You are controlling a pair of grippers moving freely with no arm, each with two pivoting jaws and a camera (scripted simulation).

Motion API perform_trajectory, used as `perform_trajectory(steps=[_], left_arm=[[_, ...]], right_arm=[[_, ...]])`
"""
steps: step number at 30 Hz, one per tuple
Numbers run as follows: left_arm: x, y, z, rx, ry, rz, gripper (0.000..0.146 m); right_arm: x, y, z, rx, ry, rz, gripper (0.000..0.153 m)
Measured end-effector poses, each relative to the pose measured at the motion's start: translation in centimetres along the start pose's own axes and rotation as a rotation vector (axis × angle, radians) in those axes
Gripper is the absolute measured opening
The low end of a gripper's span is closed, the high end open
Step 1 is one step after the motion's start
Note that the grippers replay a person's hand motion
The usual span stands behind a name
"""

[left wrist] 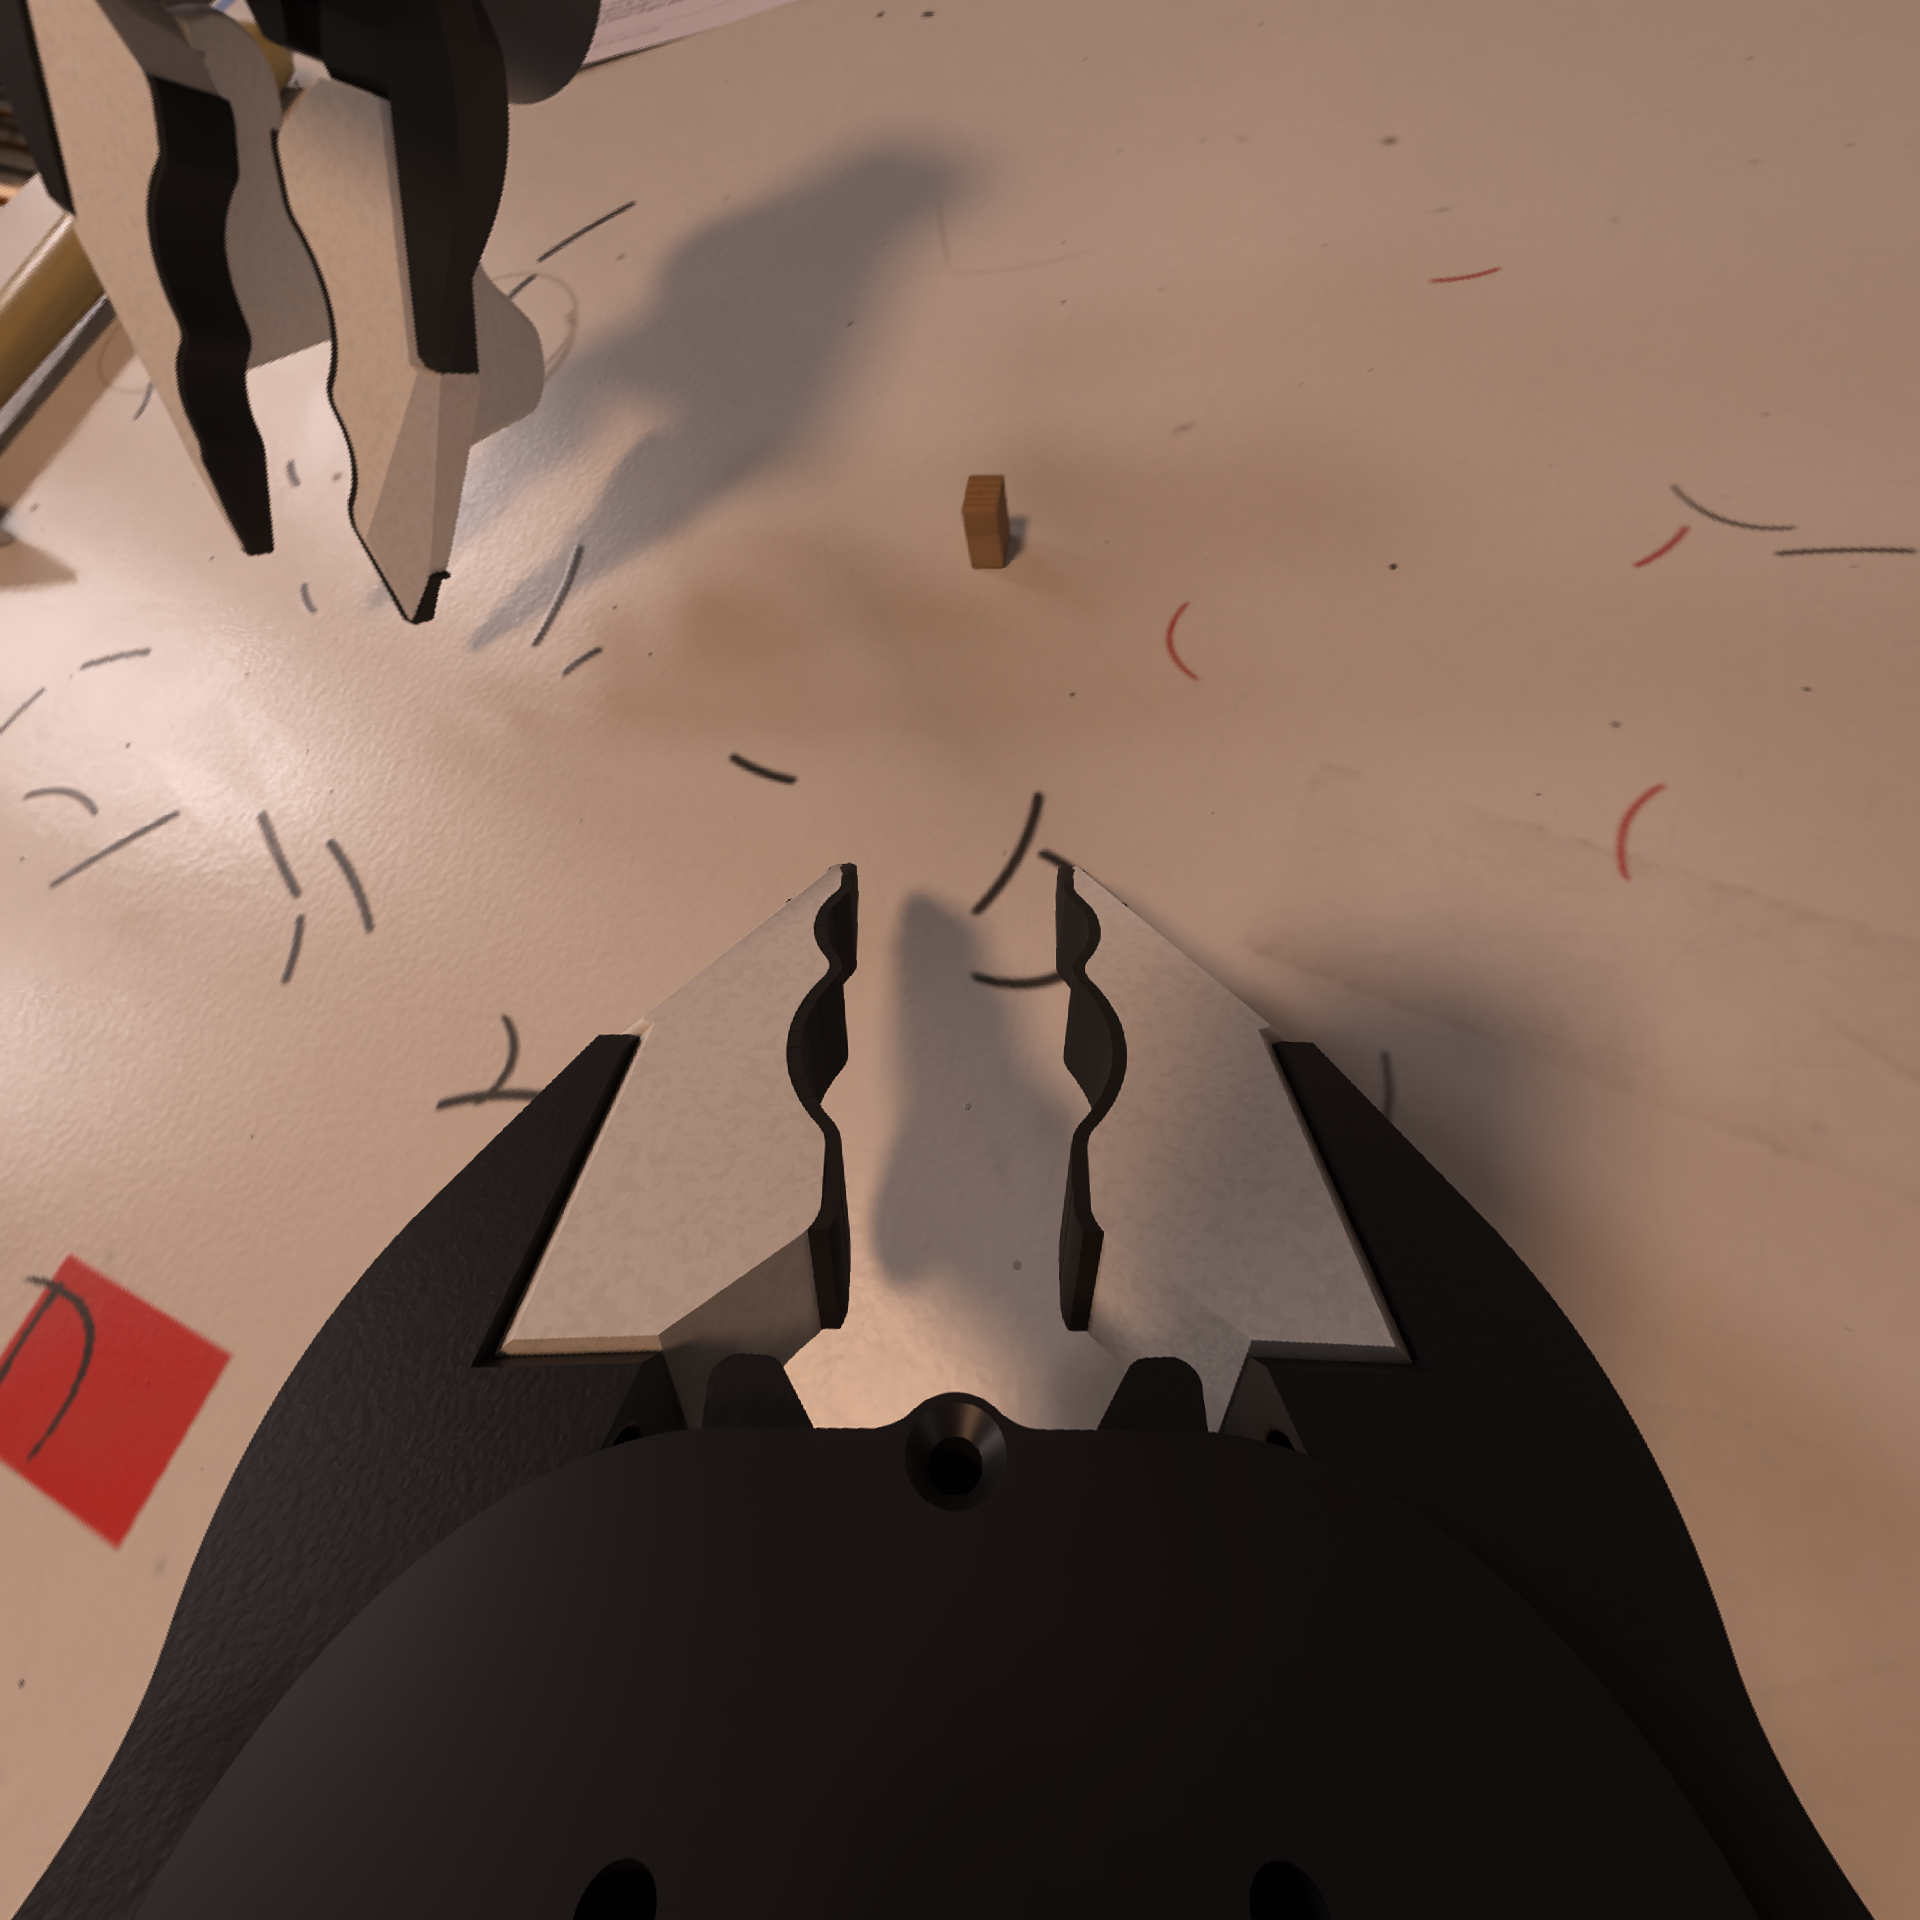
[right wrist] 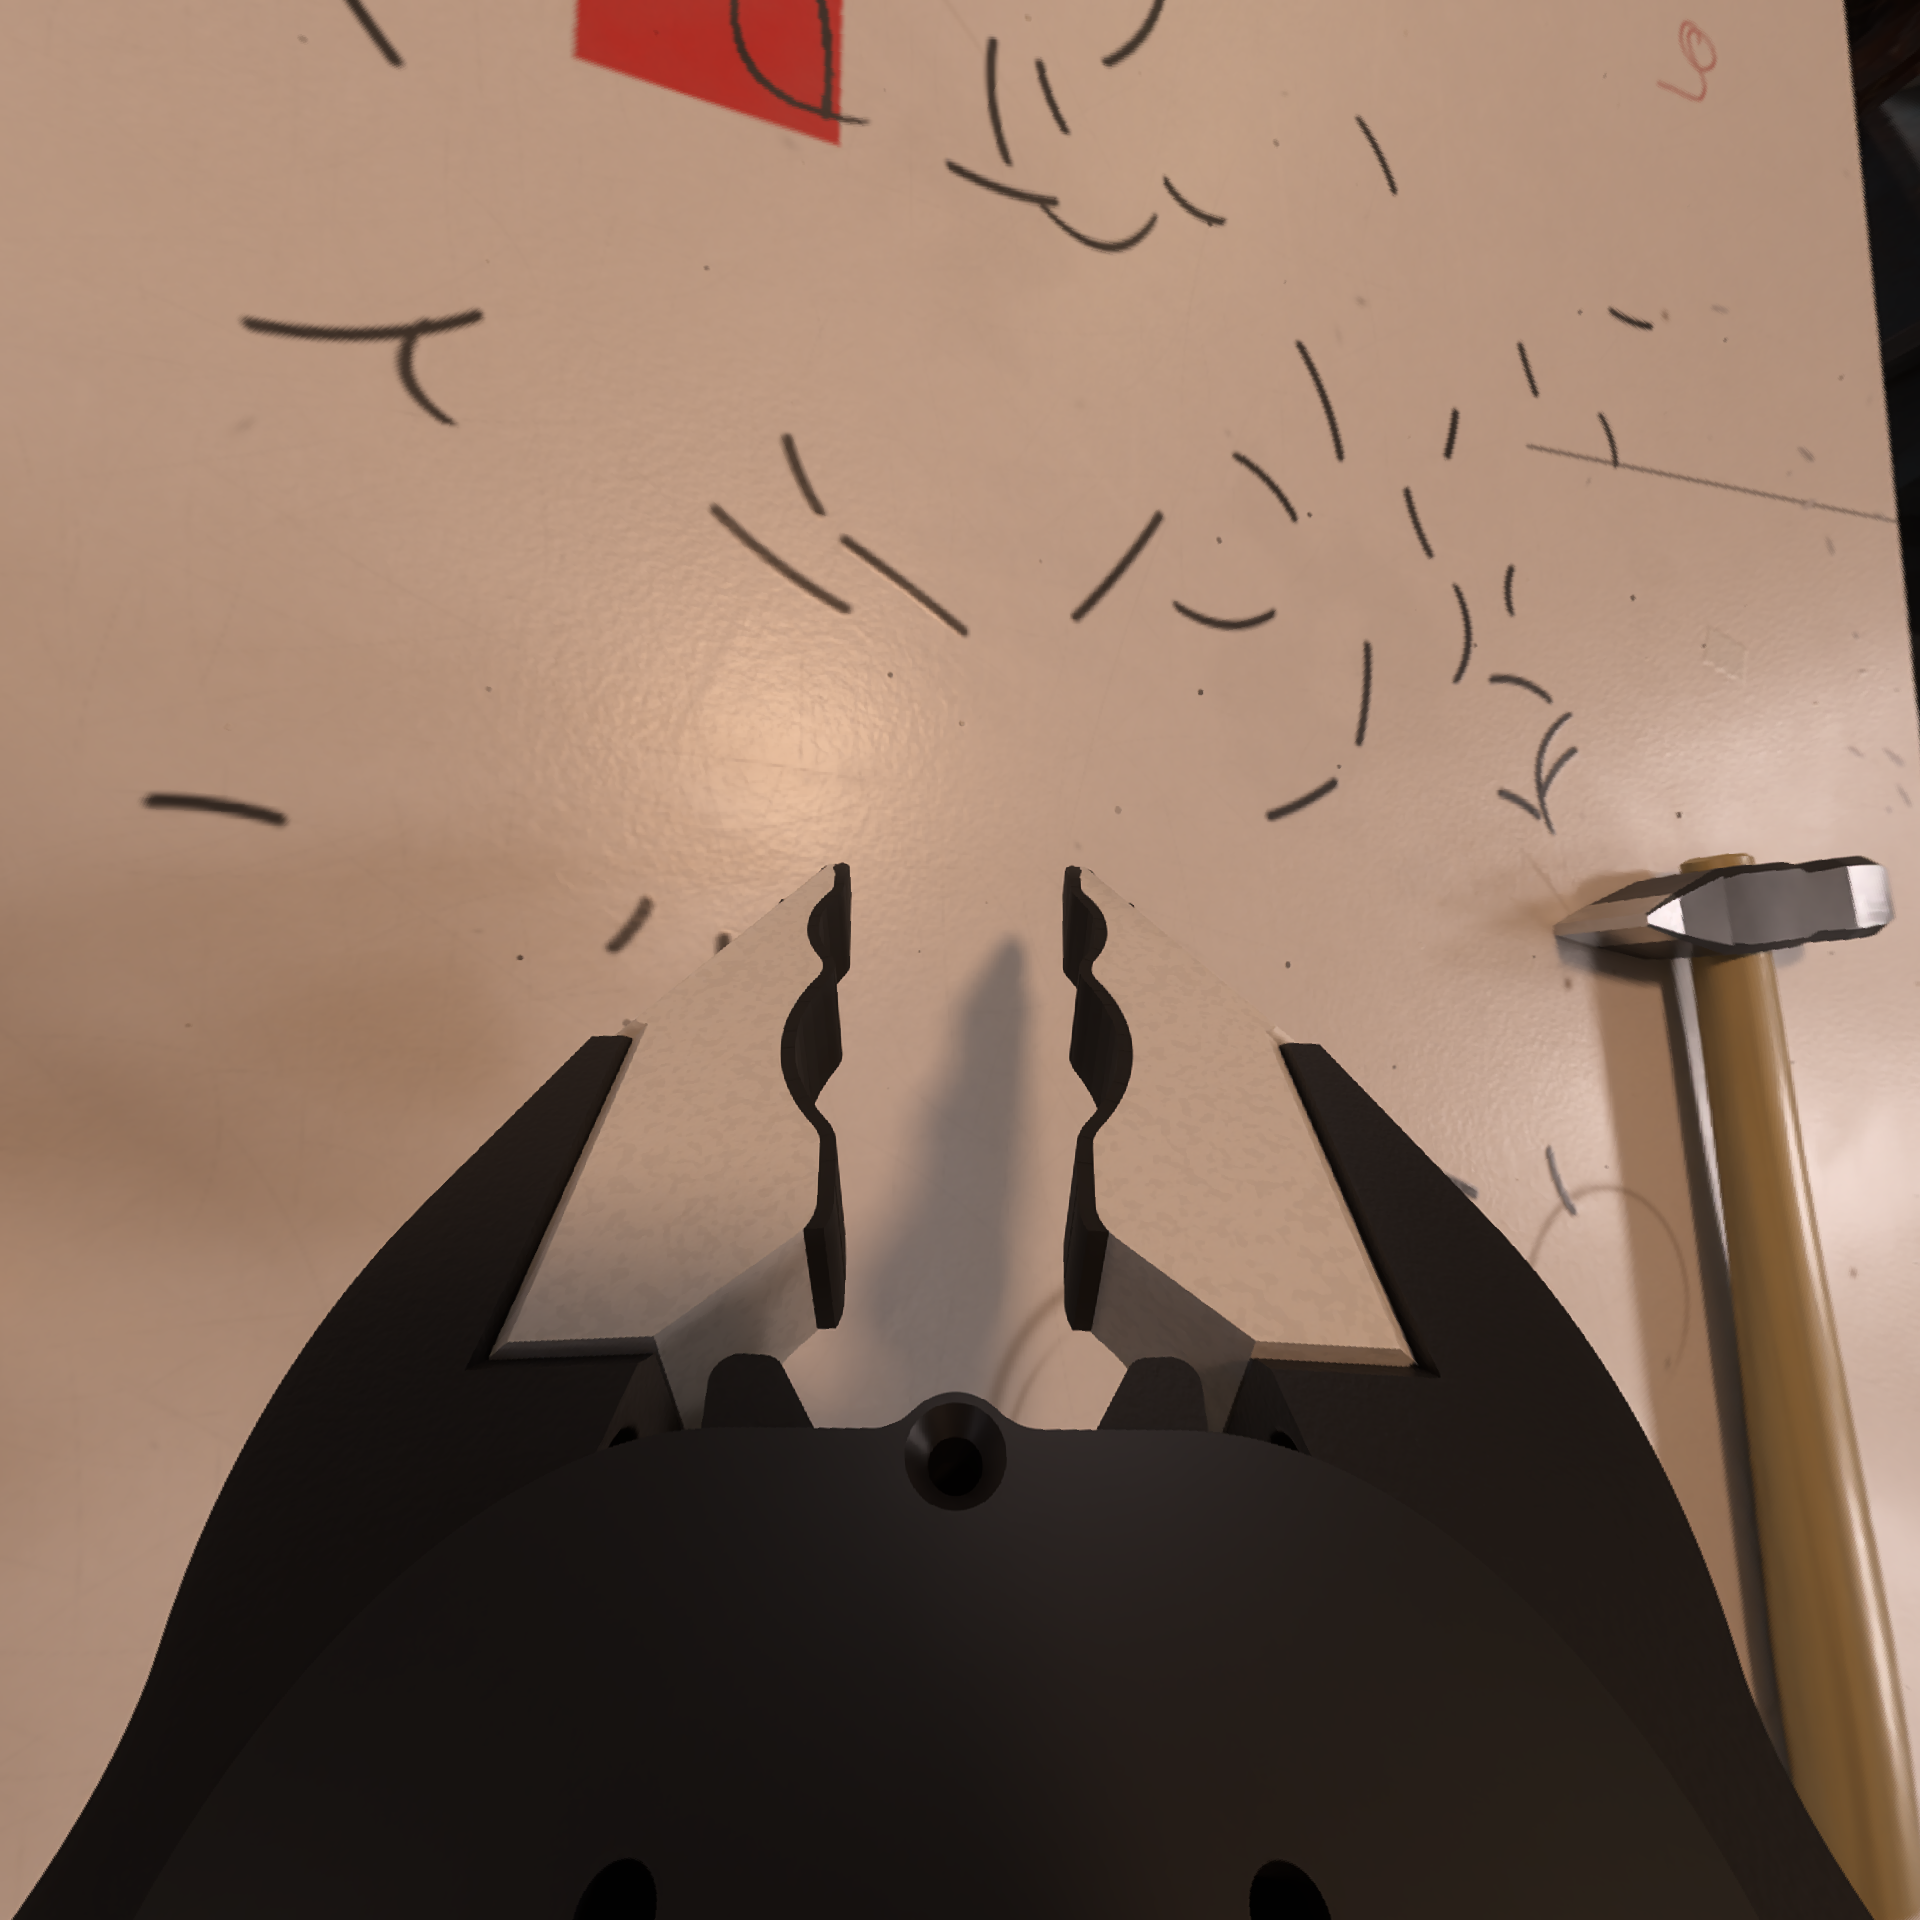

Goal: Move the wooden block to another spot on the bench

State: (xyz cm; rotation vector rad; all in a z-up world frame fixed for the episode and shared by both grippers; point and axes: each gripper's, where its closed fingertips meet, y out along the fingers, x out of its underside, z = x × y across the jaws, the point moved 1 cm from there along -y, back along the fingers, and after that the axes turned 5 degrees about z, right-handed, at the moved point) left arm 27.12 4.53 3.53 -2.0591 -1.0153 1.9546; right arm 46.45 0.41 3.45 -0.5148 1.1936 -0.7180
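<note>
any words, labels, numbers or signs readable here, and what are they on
Block: no writing.
Hammer: no label or brand shows.
Bench: loose black and red pen strokes only, no words or numbers.
Red square: one black curved stroke, not a legible character.
Red scribble near the bench edge: too loose to read.
Paper at the far edge: too blurred to read.

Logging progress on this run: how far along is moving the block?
Nothing looks done yet. The block stands alone on the bench, untouched. In hand: the left gripper is open, empty and pointed at the block, some way short of it. The right gripper is open too, near a hammer, with no block in its view. Left: approach, grasp, carry, set down.
</note>
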Motion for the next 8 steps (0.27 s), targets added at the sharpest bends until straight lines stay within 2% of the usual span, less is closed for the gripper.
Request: perform_trajectory(steps=[8], left_arm=[[1.03, 0.34, -0.45, -0.038, -0.041, -0.015, 0.04]], right_arm=[[0.88, 1.07, 0.36, -0.051, 0.049, 0.032, 0.043]])
